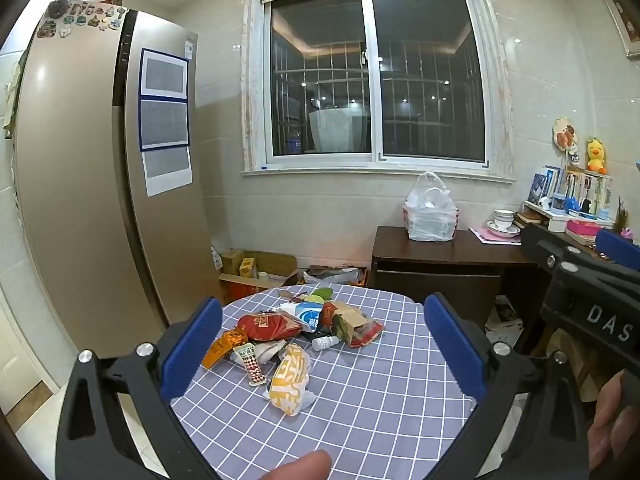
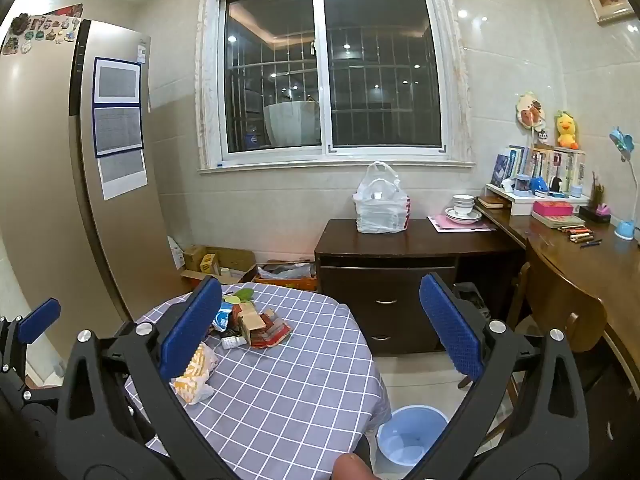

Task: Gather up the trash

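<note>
Ribbed blue pads (image 1: 192, 354); crinkled wrappers (image 1: 290, 338); checked tablecloth (image 1: 380, 380)

A round desk (image 1: 360, 400) in a grey checked cloth carries a heap of wrappers (image 1: 296, 328) toward 12 o'clock, a yellow packet (image 1: 289, 380) nearest, a small white bottle (image 1: 325, 343) beside.

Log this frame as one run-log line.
phase: pre-grasp | left gripper: open, empty, above table | right gripper: open, empty | trash pile: on checked tablecloth, untouched | blue bin: on floor beside table
</note>
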{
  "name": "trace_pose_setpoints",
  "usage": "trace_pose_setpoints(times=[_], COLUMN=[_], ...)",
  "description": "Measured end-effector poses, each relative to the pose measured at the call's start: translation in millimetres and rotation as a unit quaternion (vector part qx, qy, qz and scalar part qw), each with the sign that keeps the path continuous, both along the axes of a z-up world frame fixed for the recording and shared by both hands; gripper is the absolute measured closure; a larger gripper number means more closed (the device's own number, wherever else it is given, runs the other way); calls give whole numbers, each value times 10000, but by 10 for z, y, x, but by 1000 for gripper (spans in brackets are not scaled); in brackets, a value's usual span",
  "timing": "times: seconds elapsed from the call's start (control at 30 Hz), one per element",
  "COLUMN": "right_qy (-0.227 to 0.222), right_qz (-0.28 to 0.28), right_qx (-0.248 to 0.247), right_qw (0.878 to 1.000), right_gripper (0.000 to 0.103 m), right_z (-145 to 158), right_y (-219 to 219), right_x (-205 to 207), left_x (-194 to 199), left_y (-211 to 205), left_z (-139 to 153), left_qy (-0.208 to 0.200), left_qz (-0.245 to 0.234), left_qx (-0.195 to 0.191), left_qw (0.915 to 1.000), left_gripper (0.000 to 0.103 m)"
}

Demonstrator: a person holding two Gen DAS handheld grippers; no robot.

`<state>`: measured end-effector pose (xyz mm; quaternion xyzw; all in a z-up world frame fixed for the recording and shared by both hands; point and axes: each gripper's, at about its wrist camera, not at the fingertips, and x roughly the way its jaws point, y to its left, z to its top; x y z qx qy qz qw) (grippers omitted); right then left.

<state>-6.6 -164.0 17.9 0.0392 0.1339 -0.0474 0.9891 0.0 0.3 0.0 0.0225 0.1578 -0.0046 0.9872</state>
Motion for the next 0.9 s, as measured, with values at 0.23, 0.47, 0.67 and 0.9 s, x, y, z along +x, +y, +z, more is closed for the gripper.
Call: trace_pose_setpoints(times=[0.23,0.47,0.67,0.9], right_qy=[7,18,22,21], right_qz=[4,5,-10,-12], right_qx=[16,19,18,14], right_qw=[10000,10000,10000,10000], right_gripper=[6,6,6,6], right_z=[-4,-25,-60,-73], right_y=[23,6,-40,-40], right_x=[24,23,16,17], left_x=[-15,18,57,35], left_y=[8,2,14,-1], left_z=[5,-79,-93,-66], left_qy=[13,42,79,56], left_qz=[12,51,6,14], left_qx=[13,14,20,11], left_qw=[10000,10000,10000,10000], left_gripper=[4,4,4,4])
